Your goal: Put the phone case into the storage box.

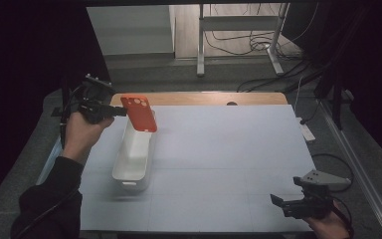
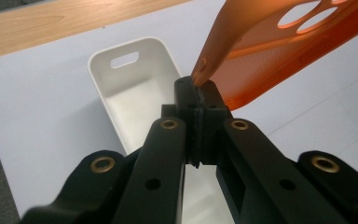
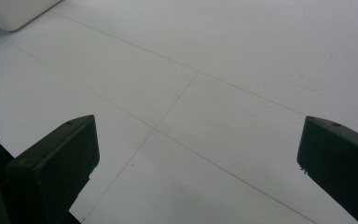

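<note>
An orange phone case (image 1: pixel 139 113) hangs in the air above the far end of a long white bin (image 1: pixel 133 158). My left gripper (image 1: pixel 120 111) is shut on the case's edge and holds it from the left. In the left gripper view the closed jaws pinch a corner of the orange phone case (image 2: pixel 279 51), with the white bin (image 2: pixel 135 88) lying empty below. My right gripper (image 1: pixel 277 201) rests low at the table's near right corner. In the right gripper view its jaws stand wide apart, right gripper (image 3: pixel 198 154), with nothing between them over the white table sheet.
The white table sheet (image 1: pixel 219 149) covers the table, with a strip of bare wood (image 1: pixel 204 97) at the far edge. Beyond the table stand a metal frame (image 1: pixel 238 30) and cables on the floor. A corner of the bin (image 3: pixel 14 11) lies far off in the right gripper view.
</note>
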